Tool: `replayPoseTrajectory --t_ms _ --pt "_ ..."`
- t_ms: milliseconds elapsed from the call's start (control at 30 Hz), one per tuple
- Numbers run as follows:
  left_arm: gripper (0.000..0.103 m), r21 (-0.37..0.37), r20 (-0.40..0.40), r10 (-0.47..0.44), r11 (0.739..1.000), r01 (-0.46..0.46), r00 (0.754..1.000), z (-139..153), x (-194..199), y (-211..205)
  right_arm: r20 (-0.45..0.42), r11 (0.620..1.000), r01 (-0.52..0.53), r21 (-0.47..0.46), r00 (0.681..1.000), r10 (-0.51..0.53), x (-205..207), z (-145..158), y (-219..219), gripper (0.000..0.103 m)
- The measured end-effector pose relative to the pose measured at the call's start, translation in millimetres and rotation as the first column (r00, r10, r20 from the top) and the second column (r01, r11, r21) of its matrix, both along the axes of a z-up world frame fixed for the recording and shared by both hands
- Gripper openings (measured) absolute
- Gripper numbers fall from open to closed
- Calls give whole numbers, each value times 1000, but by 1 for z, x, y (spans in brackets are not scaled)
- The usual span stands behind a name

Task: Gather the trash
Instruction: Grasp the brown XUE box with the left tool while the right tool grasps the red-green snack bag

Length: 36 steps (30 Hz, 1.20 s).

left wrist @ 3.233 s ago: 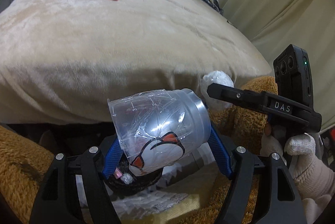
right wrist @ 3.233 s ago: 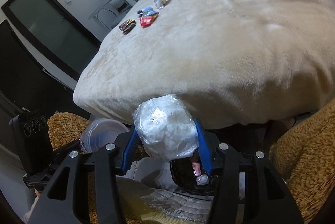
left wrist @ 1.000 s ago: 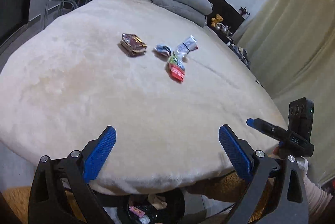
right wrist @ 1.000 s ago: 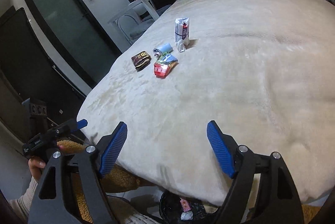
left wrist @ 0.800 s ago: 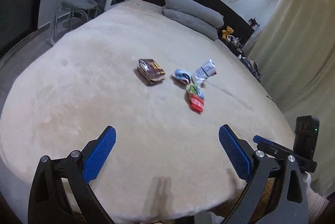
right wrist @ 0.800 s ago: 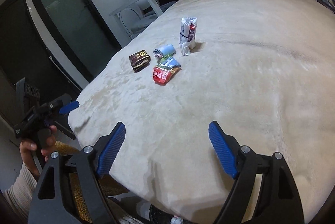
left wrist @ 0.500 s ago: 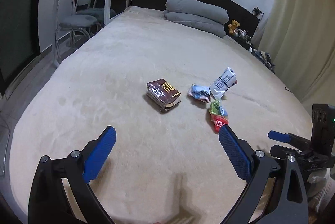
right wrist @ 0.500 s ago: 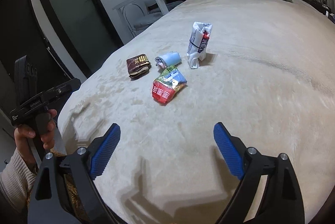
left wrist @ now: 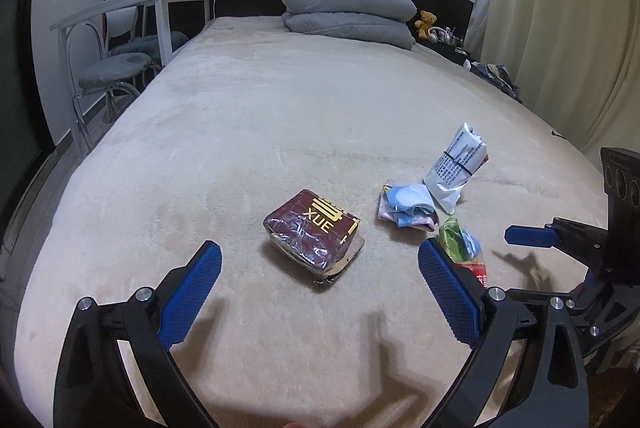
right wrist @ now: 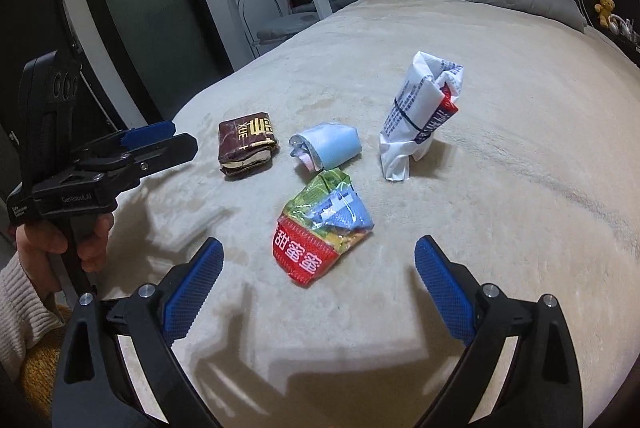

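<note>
Four pieces of trash are seen lying close together on the beige bed [left wrist: 248, 132], well short of the grey pillows [left wrist: 348, 13]. A dark red packet [left wrist: 314, 234] sits leftmost, with a crumpled blue wrapper [right wrist: 329, 147] beside it. A white folded bag [right wrist: 420, 116] stands upright to the right, and a red and green snack bag [right wrist: 322, 228] lies nearest.

The left gripper [left wrist: 320, 288] is held over the bed facing the dark red packet, jaws spread, nothing between them. The right gripper [right wrist: 318, 280] is held before the snack bag; its jaws have just been opening and stand wide, empty.
</note>
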State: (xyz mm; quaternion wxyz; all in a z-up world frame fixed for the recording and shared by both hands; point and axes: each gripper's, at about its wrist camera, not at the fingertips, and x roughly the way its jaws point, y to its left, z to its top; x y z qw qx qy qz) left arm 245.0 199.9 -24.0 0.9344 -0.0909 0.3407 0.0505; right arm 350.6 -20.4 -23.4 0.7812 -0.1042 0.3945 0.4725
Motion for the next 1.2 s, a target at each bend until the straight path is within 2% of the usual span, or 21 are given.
replayPoseTrajectory --t_ms 167,300,367,500,567,633,667,800,1067,1200 --pt "97 65 -64 -21 998 25 998 -7 20 -3 -2 999 -6 -39 1000 6 11 -11 16 95" --pt "97 206 -121 -50 976 74 991 -13 34 -17 7 998 -18 -64 1000 19 14 -15 25 95" --pt "96 239 -147 -66 966 100 987 -19 42 -21 13 997 -27 -77 1000 28 15 -17 29 92" --pt "96 240 -178 -88 962 130 980 -26 55 -21 10 995 -33 -93 999 34 20 -21 39 86" --pt "88 239 -184 -81 963 125 980 -27 60 -17 15 995 -37 -88 999 38 20 -20 40 84" --pt "72 220 -199 -72 969 116 977 -31 65 -12 34 994 -34 -102 999 37 20 -20 43 71" --pt "72 215 -209 -66 970 112 976 -33 67 -11 45 994 -31 -108 998 36 20 -20 44 64" --pt "71 227 -187 -56 969 99 981 -29 63 -12 54 994 -50 -100 997 56 17 -20 42 62" --pt "71 167 -148 13 986 12 989 -18 46 -2 95 993 -52 -110 994 62 4 -16 34 62" --pt "71 185 -134 14 983 11 991 -13 35 -8 103 993 -49 -105 993 60 -3 -14 25 62"
